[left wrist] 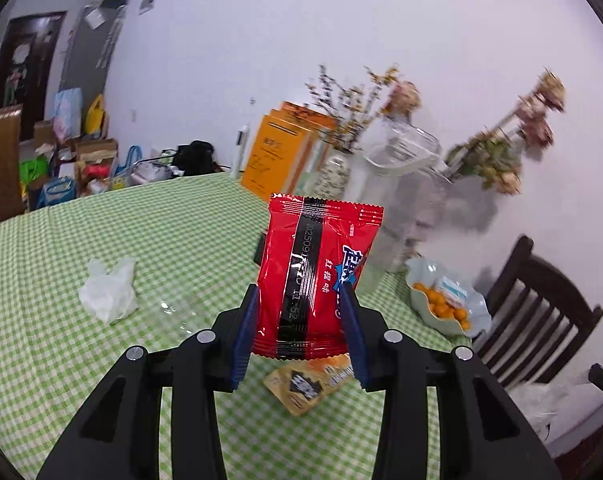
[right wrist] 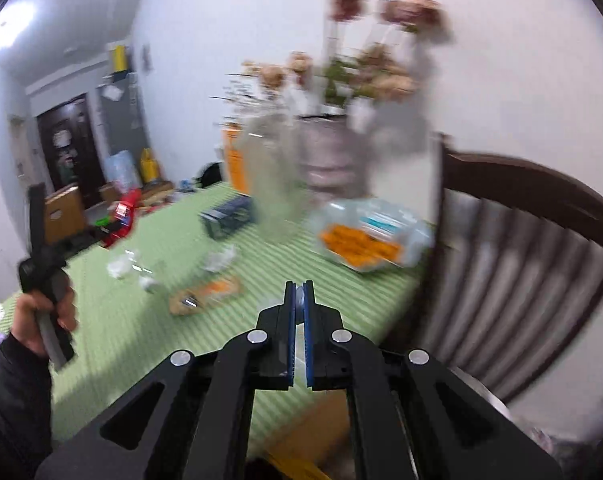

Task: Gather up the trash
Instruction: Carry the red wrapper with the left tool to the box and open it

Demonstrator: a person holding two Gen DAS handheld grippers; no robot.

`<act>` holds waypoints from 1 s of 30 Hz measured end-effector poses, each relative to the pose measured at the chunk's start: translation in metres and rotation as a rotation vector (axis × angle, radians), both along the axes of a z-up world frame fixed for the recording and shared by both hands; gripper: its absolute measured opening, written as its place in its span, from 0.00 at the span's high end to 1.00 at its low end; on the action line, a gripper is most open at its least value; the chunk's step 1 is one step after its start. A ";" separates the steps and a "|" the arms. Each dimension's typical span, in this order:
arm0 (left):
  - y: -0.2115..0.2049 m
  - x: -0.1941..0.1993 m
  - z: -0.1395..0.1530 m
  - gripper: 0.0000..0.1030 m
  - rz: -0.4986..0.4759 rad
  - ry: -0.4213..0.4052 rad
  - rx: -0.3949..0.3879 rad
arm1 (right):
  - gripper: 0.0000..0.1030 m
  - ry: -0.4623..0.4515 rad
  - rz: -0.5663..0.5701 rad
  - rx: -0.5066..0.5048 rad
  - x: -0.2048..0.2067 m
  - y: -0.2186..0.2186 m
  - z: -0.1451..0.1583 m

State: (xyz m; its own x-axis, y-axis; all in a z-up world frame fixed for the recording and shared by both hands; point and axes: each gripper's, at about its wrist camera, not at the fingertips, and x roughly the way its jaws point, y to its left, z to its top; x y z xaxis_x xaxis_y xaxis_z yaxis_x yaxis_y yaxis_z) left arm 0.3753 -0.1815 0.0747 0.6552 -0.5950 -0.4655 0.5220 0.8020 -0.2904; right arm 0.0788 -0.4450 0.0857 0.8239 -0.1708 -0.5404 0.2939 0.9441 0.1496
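Note:
My left gripper (left wrist: 301, 292) is shut on a red snack packet (left wrist: 321, 264), held upright between the blue pads above the green checked tablecloth (left wrist: 161, 232). An orange wrapper (left wrist: 313, 384) lies on the cloth just below it. A crumpled white plastic scrap (left wrist: 107, 290) and a clear film (left wrist: 173, 308) lie to the left. In the blurred right wrist view, my right gripper (right wrist: 299, 286) is shut on a thin clear plastic scrap (right wrist: 300, 300) above the table's near edge. A hand (right wrist: 41, 312) at the left holds the other gripper with the red packet (right wrist: 123, 216).
A pale bowl of orange snacks (left wrist: 445, 300) stands at the table's right edge, with a dark wooden chair (left wrist: 537, 312) beside it. Glass jars and flower vases (left wrist: 393, 184) stand at the back by the wall. A dark box (right wrist: 227, 216) rests mid-table. Bags and boxes crowd the floor beyond.

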 end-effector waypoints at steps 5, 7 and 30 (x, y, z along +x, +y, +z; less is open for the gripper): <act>-0.023 -0.026 0.003 0.63 -0.100 0.028 -0.018 | 0.97 0.130 -0.090 0.006 -0.054 -0.027 -0.036; -0.035 -0.038 0.003 0.63 -0.133 0.043 -0.002 | 0.97 0.190 -0.123 0.005 -0.073 -0.036 -0.052; -0.231 -0.285 -0.126 0.63 -0.833 0.300 0.326 | 0.48 0.359 -0.443 0.242 -0.153 -0.125 -0.184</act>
State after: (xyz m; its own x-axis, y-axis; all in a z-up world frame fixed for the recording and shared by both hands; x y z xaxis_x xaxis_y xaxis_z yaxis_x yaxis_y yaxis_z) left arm 0.0907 -0.4121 -0.0517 -0.0965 -0.6285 -0.7718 0.9037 0.2696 -0.3325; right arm -0.0747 -0.5698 -0.0979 0.4621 -0.2934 -0.8369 0.7220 0.6724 0.1630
